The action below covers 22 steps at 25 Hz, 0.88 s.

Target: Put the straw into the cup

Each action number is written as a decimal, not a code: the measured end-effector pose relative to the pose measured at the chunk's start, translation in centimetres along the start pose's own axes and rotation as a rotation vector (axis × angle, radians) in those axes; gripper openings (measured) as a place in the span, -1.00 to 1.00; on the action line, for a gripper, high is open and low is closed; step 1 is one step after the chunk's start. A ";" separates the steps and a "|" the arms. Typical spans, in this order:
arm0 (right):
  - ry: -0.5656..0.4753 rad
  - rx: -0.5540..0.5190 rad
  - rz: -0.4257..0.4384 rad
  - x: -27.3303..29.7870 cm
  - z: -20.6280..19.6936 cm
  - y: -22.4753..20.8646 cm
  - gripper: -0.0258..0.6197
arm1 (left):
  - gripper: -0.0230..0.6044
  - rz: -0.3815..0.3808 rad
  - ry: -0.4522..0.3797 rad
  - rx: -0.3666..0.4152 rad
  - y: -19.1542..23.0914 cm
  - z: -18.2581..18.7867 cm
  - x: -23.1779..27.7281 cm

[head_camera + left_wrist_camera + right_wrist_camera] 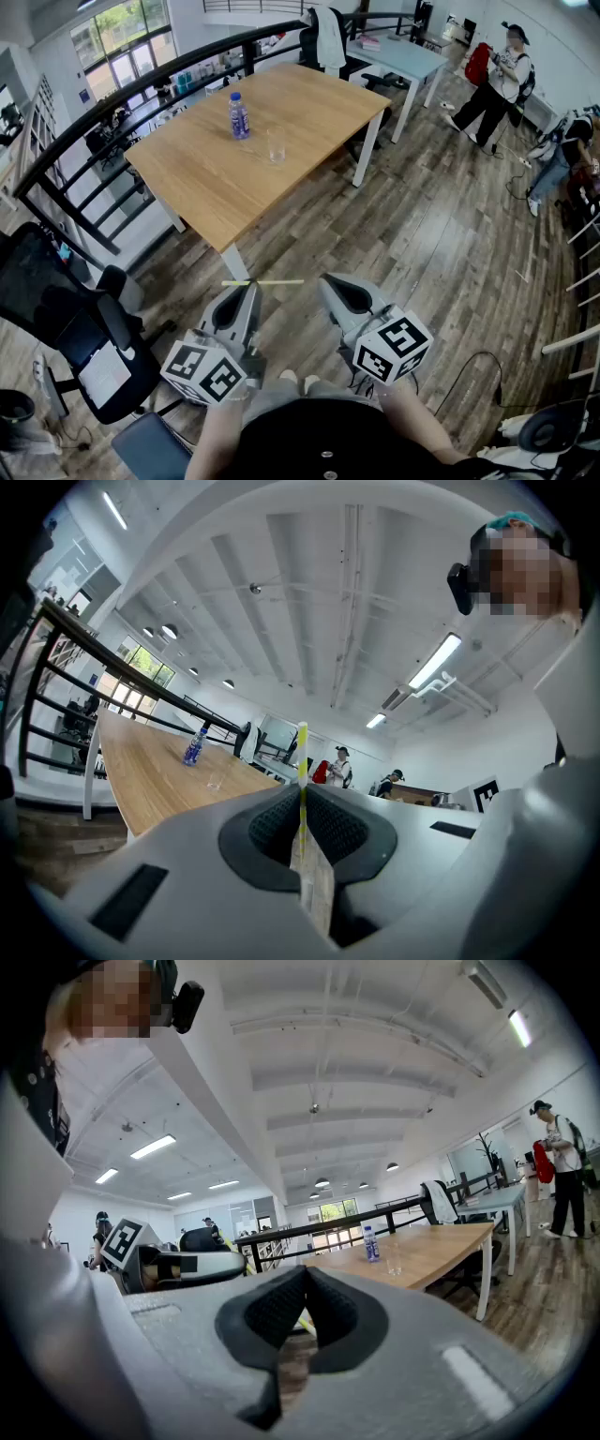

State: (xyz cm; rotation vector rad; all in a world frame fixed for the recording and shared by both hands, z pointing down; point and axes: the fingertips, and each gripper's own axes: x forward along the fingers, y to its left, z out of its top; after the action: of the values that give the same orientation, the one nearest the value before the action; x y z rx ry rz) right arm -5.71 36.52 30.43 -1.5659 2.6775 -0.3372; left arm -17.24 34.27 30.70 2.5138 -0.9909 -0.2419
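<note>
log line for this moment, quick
left gripper: shut on straw | right gripper: shut, empty | cup: on table, no straw

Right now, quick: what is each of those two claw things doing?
Left gripper: closed on the straw.
Right gripper: closed, holding nothing.

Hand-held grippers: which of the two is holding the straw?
The left hand-held gripper: its jaws pinch the thin yellowish straw, which sticks out sideways. The right hand-held gripper has nothing between its jaws.
</note>
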 end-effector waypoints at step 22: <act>-0.034 0.067 -0.042 2.2 -1.0 0.6 -0.92 | -0.81 -0.054 -0.028 -0.006 2.8 1.3 -1.2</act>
State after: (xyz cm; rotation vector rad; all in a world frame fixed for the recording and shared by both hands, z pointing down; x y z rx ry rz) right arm -7.46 35.12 31.46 -1.5960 2.5826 -0.3935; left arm -20.25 32.83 30.83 2.5404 -0.9325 -0.2965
